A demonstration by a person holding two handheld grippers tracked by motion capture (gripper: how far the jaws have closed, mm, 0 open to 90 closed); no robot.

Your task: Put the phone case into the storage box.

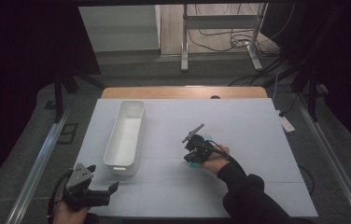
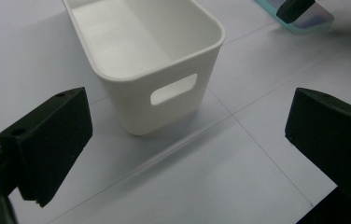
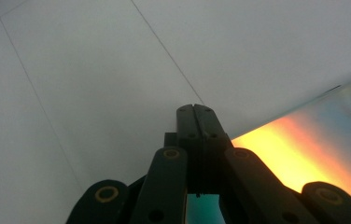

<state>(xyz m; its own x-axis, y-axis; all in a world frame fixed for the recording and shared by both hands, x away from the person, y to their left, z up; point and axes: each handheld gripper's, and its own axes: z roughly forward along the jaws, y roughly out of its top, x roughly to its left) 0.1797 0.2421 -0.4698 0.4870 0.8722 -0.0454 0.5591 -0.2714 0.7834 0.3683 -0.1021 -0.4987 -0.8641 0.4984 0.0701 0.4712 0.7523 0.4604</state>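
A flat shiny disc-like thing with a rainbow sheen and a teal edge lies on the white table, right of centre. My right gripper points down at it; in the right gripper view its jaws are pressed together, with nothing between them, at the disc's edge. The left gripper view shows one black jaw tip of the right gripper on top of that thing. My left gripper hovers at the near left corner, open and empty, facing the white bin.
The long white plastic bin, with a handle slot in its near end, stands left of centre, lengthwise away from me, with nothing inside. The white table top ends at a wooden edge at the back. Beyond lie cables and metal legs.
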